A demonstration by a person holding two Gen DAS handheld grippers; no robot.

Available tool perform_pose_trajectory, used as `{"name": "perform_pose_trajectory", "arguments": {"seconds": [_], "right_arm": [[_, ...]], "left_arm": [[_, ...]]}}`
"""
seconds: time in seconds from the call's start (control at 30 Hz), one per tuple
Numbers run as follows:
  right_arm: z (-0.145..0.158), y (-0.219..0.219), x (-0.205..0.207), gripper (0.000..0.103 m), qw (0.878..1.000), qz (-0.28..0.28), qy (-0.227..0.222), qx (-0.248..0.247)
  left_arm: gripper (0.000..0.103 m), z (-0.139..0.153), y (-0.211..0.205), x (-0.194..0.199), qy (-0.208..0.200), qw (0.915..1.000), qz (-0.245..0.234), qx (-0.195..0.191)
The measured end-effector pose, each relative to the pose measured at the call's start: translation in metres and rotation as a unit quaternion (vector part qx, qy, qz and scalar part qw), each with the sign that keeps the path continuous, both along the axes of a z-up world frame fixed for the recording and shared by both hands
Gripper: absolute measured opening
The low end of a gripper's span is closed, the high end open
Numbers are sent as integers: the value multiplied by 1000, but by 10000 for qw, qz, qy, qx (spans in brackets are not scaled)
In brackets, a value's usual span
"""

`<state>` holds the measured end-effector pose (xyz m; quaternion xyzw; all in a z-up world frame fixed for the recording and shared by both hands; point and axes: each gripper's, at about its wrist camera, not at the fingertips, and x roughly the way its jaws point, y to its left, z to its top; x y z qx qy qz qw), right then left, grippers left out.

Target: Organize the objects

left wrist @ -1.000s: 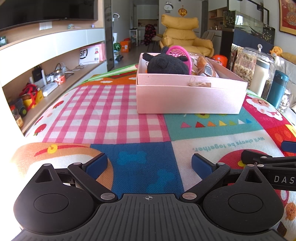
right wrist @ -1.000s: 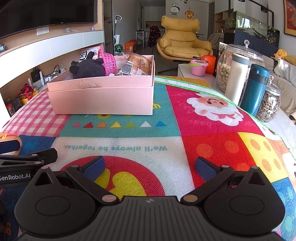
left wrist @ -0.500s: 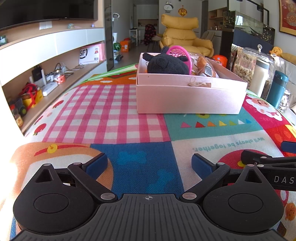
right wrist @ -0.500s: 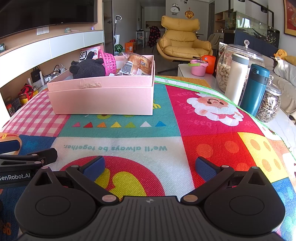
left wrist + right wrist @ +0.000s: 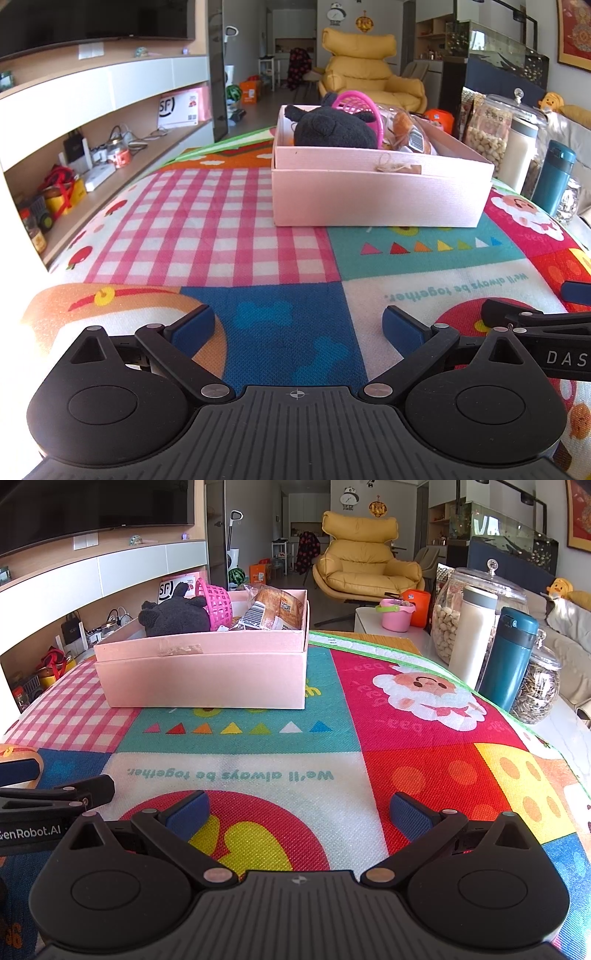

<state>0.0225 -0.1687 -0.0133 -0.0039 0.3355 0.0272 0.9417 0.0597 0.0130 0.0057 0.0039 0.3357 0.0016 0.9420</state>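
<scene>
Nothing has moved between the earlier views and this one, and that stillness reads as a task at or near its end. The biggest thing in sight is the patchwork play mat [image 5: 258, 746] spread over the counter, and no loose object lies on the part of it that shows. Toward its far side sits the pink box [image 5: 376, 192], well apart from both tools. It holds a dark plush toy [image 5: 334, 129] at the left, a pink plastic basket [image 5: 216, 603] tipped on its side against the toy, and some wrapped snack packets [image 5: 273, 611] at the right. Off the mat's right edge stand a big glass jar of nuts [image 5: 448, 627], a white flask [image 5: 472, 635], a teal flask [image 5: 508, 657] and a smaller jar of seeds [image 5: 537, 686], close together. The left gripper [image 5: 297, 326] rests low over the mat's near edge with its jaws wide apart and nothing between them. The right gripper [image 5: 299, 808] sits just beside it, jaws equally spread and empty. With both tools idle and everything gathered in the box, the organizing looks finished, unless the jars and flasks are meant to be sorted too, which cannot be told from here.
</scene>
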Motion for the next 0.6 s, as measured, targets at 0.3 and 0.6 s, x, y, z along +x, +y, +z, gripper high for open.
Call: {"name": "perform_pose_trajectory", "arguments": {"seconds": [0.3, 0.6], "right_arm": [[0, -1, 1, 103, 10000, 0, -1, 0], [0, 0, -1, 103, 10000, 3, -4, -21]], "left_arm": [[101, 0, 0, 0, 2, 10000, -1, 2], [101, -1, -1, -1, 1, 10000, 0, 4]]}}
